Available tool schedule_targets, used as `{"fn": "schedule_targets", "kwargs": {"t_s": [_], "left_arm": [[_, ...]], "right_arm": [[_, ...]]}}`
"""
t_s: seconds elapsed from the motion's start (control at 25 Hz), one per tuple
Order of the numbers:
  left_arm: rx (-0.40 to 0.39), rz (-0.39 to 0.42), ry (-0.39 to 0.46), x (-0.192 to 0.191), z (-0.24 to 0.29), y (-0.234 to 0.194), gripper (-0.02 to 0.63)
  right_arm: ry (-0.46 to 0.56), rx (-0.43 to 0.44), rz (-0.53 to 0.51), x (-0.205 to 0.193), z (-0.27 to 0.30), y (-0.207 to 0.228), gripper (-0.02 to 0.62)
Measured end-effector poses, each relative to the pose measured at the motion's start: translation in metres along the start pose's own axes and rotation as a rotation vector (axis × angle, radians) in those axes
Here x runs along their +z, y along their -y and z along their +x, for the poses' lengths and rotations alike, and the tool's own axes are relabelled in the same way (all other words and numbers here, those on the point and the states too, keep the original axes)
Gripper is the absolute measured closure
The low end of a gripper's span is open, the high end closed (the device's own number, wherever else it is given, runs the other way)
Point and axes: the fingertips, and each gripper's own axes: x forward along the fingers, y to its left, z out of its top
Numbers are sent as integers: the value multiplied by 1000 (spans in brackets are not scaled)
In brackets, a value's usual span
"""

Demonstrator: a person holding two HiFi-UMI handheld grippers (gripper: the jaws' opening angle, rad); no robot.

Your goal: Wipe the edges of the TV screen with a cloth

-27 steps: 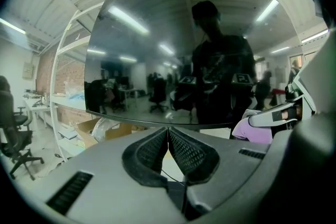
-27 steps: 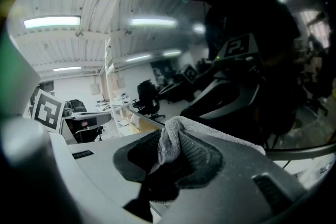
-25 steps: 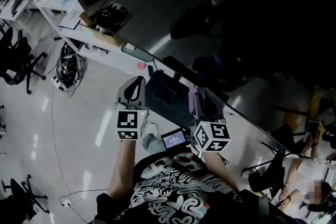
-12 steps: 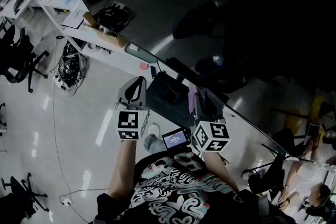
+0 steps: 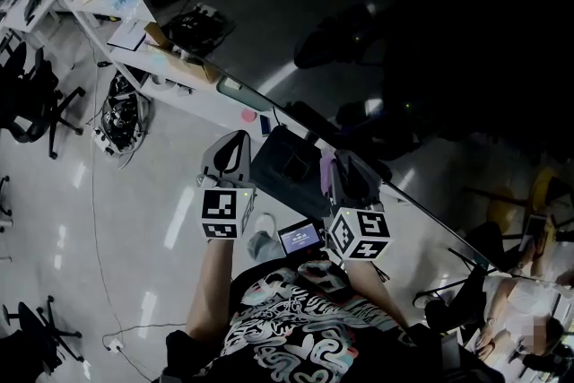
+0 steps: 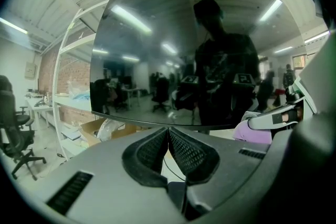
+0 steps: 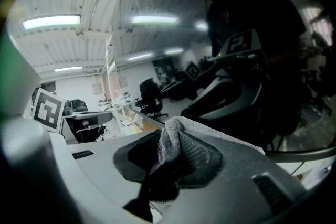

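Barely visible overhead, the cloth (image 7: 174,135) is pinched in the right claw (image 7: 168,148); left claw (image 6: 168,135) clenched empty.

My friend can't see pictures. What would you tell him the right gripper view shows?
The right gripper pinches a grey cloth between its jaws, close in front of a dark, shiny TV screen. The screen mirrors a person holding two grippers, with an office and ceiling lights behind.

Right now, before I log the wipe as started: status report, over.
Left claw shut, empty. Right claw shut on cloth. TV screen straight ahead, contact with its edge not confirmed. No obstruction seen.
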Motion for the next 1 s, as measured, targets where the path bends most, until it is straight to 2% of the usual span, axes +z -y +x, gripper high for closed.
{"fn": "schedule_targets", "kwargs": {"t_s": [1.0], "left_arm": [[-4,-12,-24,-1,29,-51,588]], "right_arm": [[-6,33,16,9,49,-39,476]]}}
